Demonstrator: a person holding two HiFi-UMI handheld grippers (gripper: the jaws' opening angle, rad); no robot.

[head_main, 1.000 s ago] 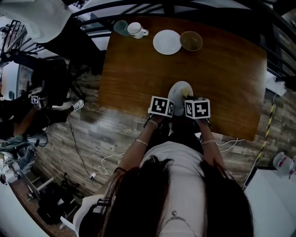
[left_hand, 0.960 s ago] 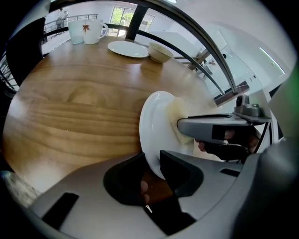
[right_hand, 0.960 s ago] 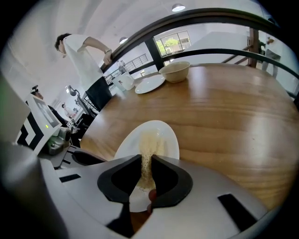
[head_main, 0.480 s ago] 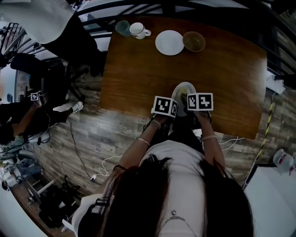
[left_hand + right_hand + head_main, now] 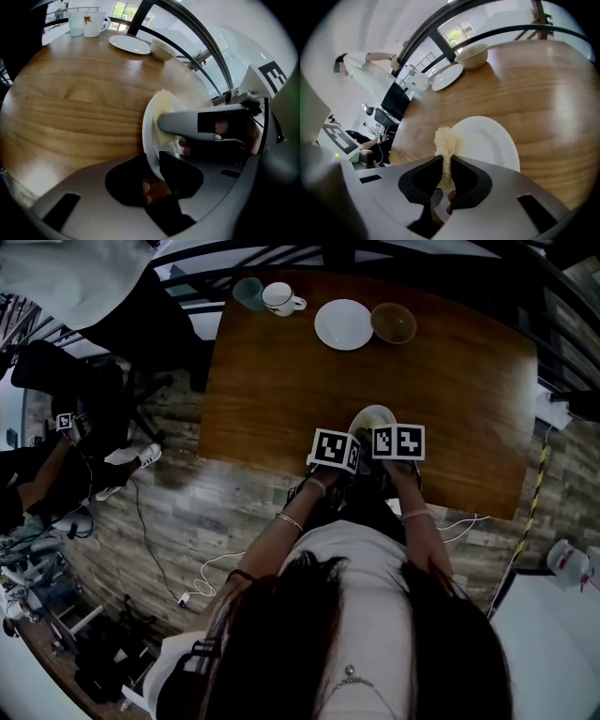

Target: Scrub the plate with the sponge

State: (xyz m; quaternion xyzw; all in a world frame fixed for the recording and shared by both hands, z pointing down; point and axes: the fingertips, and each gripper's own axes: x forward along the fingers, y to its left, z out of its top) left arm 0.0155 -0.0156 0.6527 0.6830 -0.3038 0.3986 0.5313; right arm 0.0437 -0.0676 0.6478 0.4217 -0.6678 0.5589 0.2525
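Left claw (image 5: 157, 171) has just been tightening, clamped on the rim of the plate (image 5: 487, 140) near the counter's (image 5: 70, 103) front edge. Right claw (image 5: 446, 176), also just closing, pinches the sponge (image 5: 445, 140) at the plate's edge. Plan: brace the plate, press firmly, sweep inward.

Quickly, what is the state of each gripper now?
Left gripper: shut on the plate rim; jaws have just been closing.
Right gripper: shut on the sponge; jaws have just been closing.
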